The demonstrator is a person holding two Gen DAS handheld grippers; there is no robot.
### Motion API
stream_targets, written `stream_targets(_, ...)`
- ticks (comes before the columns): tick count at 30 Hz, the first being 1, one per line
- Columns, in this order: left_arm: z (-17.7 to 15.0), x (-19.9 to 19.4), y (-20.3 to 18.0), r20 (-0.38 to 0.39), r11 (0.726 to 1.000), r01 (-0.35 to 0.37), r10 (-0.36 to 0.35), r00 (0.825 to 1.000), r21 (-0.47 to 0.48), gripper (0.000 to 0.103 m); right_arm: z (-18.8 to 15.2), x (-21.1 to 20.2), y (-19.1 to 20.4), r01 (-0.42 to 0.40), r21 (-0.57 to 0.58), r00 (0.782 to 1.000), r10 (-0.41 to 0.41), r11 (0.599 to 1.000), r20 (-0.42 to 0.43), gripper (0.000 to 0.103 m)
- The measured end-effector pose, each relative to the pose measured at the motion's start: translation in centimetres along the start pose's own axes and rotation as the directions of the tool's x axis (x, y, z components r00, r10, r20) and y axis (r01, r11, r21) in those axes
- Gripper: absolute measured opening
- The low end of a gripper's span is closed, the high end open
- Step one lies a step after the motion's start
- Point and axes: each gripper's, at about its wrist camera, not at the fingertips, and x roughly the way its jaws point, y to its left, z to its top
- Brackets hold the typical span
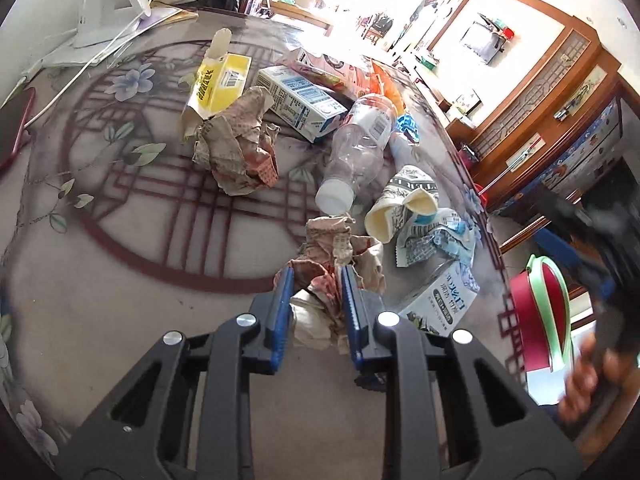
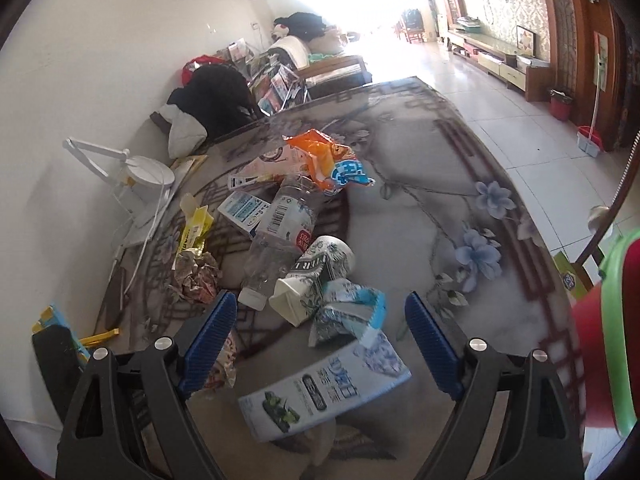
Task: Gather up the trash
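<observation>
My left gripper (image 1: 316, 276) is shut on a crumpled ball of brownish printed paper (image 1: 332, 252), its blue pads pressed into both sides. Beyond it lie a clear plastic bottle (image 1: 356, 148), a crushed paper cup (image 1: 404, 204), a blue-and-white wrapper (image 1: 436, 240), a second paper ball (image 1: 236, 148), a yellow box (image 1: 218, 80) and a milk carton (image 1: 300, 102). My right gripper (image 2: 320, 320) stands open above a flat white-and-blue carton (image 2: 320, 392); the wrapper (image 2: 348, 312) and cup (image 2: 312, 276) lie between and beyond its fingers, untouched. The bottle (image 2: 280, 236) lies behind them.
The flower-patterned table (image 2: 420, 216) ends at the right over tiled floor. A red bin with a green rim (image 1: 540, 320) stands beside that edge, also seen as the bin (image 2: 608, 332). A white desk lamp (image 2: 136, 176) and its cable sit at the table's left.
</observation>
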Motion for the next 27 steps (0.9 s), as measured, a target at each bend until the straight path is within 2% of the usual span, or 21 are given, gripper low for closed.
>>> stream_targets(4, 0.0, 0.0, 0.4, -0.016, 1.0, 0.007, -0.007, 1.0, -0.011, 0.023, 2.3, 6.1, 1.7, 0.018, -0.039, 0.989, -0.024, 0.999, -0.147, 0.083)
stream_targets(7, 0.0, 0.3, 0.5, -0.036, 1.0, 0.015, -0.016, 0.999, -0.013, 0.023, 2.8, 9.3, 2.1, 0.056, -0.057, 0.975, -0.067, 0.997, -0.211, 0.083)
stream_targets(10, -0.2, 0.8, 0.5, -0.064, 1.0, 0.012, -0.013, 0.998, -0.008, 0.025, 2.8, 11.5, 1.6, 0.048, -0.029, 0.962, -0.054, 0.998, -0.267, 0.078)
stream_targets(11, -0.3, 1.0, 0.5, -0.073, 1.0, 0.01, -0.011, 0.997, -0.011, 0.026, 2.7, 12.0, 1.4, 0.044, -0.018, 0.958, -0.047, 0.999, -0.283, 0.067)
stream_targets(12, -0.3, 1.2, 0.6, -0.079, 1.0, 0.01, -0.011, 0.997, -0.016, 0.026, 2.5, 12.5, 1.2, 0.033, -0.005, 0.955, -0.033, 0.999, -0.296, 0.05)
stream_targets(13, -0.3, 1.3, 0.8, -0.084, 1.0, 0.012, -0.014, 0.996, -0.026, 0.027, 2.4, 12.8, 0.9, 0.016, 0.014, 0.952, -0.011, 1.0, -0.305, 0.042)
stream_targets(15, -0.3, 1.4, 0.9, -0.089, 0.999, 0.012, -0.015, 0.996, -0.035, 0.031, 2.2, 12.8, 0.6, -0.012, 0.044, 0.953, 0.025, 0.999, -0.302, 0.028)
stream_targets(16, -0.3, 1.5, 1.0, -0.09, 0.999, 0.01, -0.014, 0.996, -0.041, 0.035, 2.2, 12.5, 0.4, -0.028, 0.055, 0.957, 0.043, 0.998, -0.288, 0.027)
stream_targets(19, -0.4, 1.6, 1.2, -0.099, 0.998, 0.016, -0.022, 0.995, -0.059, 0.05, 2.2, 11.1, 0.5, -0.066, 0.062, 0.966, 0.08, 0.996, -0.247, 0.027)
stream_targets(21, -0.3, 1.5, 1.3, -0.098, 0.997, 0.032, -0.039, 0.994, -0.071, 0.052, 2.2, 9.5, 0.7, -0.094, 0.056, 0.971, 0.104, 0.994, -0.215, 0.027)
stream_targets(24, -0.6, 1.7, 1.0, -0.109, 0.999, 0.02, -0.025, 0.994, -0.05, 0.053, 2.2, 7.1, 1.1, -0.129, 0.047, 0.976, 0.135, 0.991, -0.172, 0.027)
stream_targets(27, -0.9, 2.3, 0.8, -0.141, 0.998, 0.028, -0.035, 0.989, -0.051, 0.06, 2.2, 4.9, 1.3, -0.147, 0.034, 0.98, 0.151, 0.988, -0.128, 0.027)
